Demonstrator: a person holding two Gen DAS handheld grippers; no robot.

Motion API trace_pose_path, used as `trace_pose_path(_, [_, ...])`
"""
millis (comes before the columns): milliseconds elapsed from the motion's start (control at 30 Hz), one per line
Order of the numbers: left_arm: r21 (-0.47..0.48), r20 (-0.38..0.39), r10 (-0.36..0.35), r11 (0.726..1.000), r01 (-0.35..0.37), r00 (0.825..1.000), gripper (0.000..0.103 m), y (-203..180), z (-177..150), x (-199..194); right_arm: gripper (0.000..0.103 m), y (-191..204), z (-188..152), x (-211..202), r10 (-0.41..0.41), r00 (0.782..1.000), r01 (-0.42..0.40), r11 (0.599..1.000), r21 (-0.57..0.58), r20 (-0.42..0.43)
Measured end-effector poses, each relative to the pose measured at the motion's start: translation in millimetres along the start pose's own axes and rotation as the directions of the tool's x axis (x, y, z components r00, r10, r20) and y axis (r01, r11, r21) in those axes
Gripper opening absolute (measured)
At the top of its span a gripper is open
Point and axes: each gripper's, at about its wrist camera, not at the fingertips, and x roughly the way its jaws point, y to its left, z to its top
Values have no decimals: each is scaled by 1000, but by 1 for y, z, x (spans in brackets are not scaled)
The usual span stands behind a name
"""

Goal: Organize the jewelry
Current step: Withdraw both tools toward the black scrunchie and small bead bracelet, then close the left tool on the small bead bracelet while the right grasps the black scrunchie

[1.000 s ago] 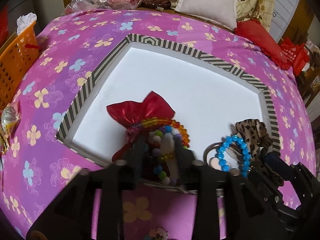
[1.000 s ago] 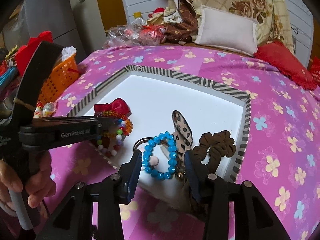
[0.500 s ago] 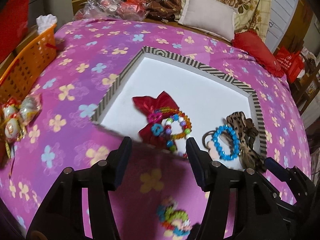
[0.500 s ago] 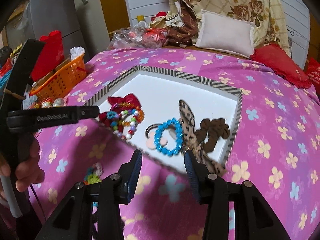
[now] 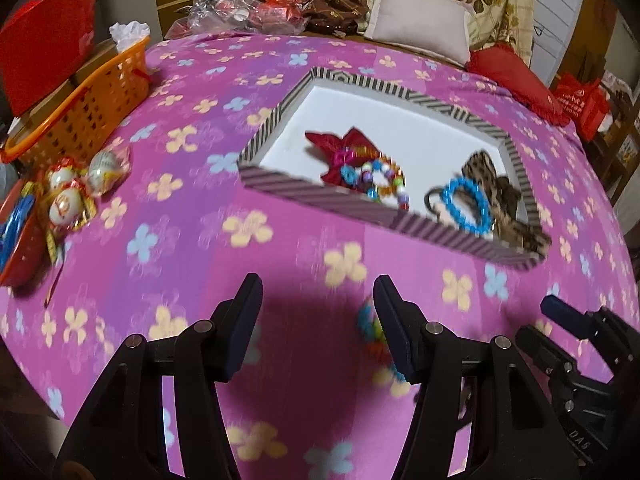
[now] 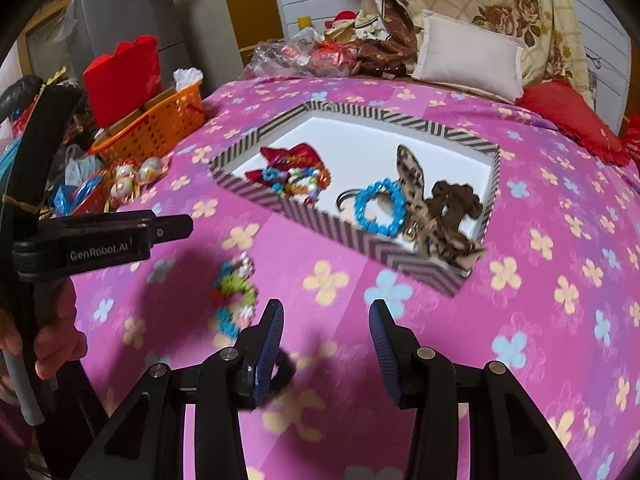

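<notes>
A striped box (image 5: 312, 192) (image 6: 280, 200) with a white floor sits on the pink flowered cloth. It holds a red bow (image 5: 332, 144), a multicolour bead bracelet (image 5: 380, 180) (image 6: 304, 180), a blue bead bracelet (image 5: 466, 204) (image 6: 380, 208), a leopard scrunchie (image 6: 416, 184) and a brown scrunchie (image 6: 456, 200). Another colourful bead bracelet (image 6: 236, 288) (image 5: 370, 328) lies on the cloth outside the box. My left gripper (image 5: 318, 320) is open and empty, pulled back from the box. My right gripper (image 6: 326, 328) is open and empty, with a dark ring-like thing (image 6: 284, 372) beside its left finger.
An orange basket (image 5: 80, 112) (image 6: 160, 124) and wrapped egg-shaped sweets (image 5: 68, 196) lie to the left. A red bag (image 6: 124, 76), pillows (image 5: 416, 36) and a red cushion (image 5: 516, 84) are at the far side. The left gripper's body shows in the right wrist view (image 6: 100, 240).
Both grippers have drawn back and up from the box. The left gripper has let go of the multicolour bracelet, which now lies in the box on the red bow.
</notes>
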Motion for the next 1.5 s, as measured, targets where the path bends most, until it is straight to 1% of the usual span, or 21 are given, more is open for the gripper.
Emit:
trace_pose_path(33, [-1, -4, 1, 1000, -1, 1000, 58, 0, -5, 0, 43, 1, -4, -1, 3, 1000, -3, 1000, 2, -3])
trace_pose_path(67, [-6, -10, -2, 1000, 2, 1000, 58, 1, -9, -1, 46, 3, -7, -2, 7, 1000, -7, 1000, 6, -6])
trace_pose_path(100, [-18, -19, -11, 1000, 11, 1000, 58, 2, -14, 0, 54, 4, -10, -3, 12, 1000, -12, 1000, 12, -9])
trace_pose_path(167, [-43, -29, -24, 999, 22, 999, 58, 5, -21, 0, 67, 5, -17, -6, 21, 1000, -20, 1000, 24, -6])
trace_pose_path(233, [-54, -37, -23, 998, 21, 999, 58, 7, -27, 1, 67, 10, -23, -7, 28, 1000, -28, 999, 19, -4])
trace_pose_path(433, [-70, -61, -22, 997, 18, 998, 58, 7, -42, 3, 67, 26, -37, 2, 24, 999, -24, 999, -22, -39])
trace_pose_path(567, [-67, -70, -25, 998, 20, 997, 58, 5, -48, 2, 67, 35, -46, 14, -7, 997, 2, 998, -62, -71])
trace_pose_path(767, [-64, -61, -21, 998, 17, 998, 58, 5, -50, -2, 67, 28, -51, 21, -46, 995, 40, 997, -66, -93])
trace_pose_path(867, [-66, -65, -20, 998, 16, 998, 58, 4, -50, -1, 67, 23, -52, 25, -97, 990, 89, 993, -82, -105])
trace_pose_path(1000, [-60, -73, -17, 998, 13, 997, 58, 3, -51, 2, 67, 10, -51, 25, -178, 979, 169, 981, -96, -99])
trace_pose_path(1200, [-52, -82, -17, 999, 13, 996, 58, 0, -50, 6, 67, -17, -48, 17, -262, 961, 258, 965, -56, -89])
trace_pose_path(1267, [-43, -87, -18, 999, 14, 996, 58, -3, -50, 7, 67, -23, -46, 13, -245, 965, 244, 969, -28, -88])
trace_pose_path(1367, [-39, -93, -21, 999, 17, 995, 58, -5, -49, 11, 67, -30, -45, 4, -191, 978, 194, 981, 21, -78])
trace_pose_path(1500, [-33, -98, -20, 999, 17, 995, 58, -8, -48, 15, 67, -30, -45, -7, -112, 993, 114, 992, 61, -37])
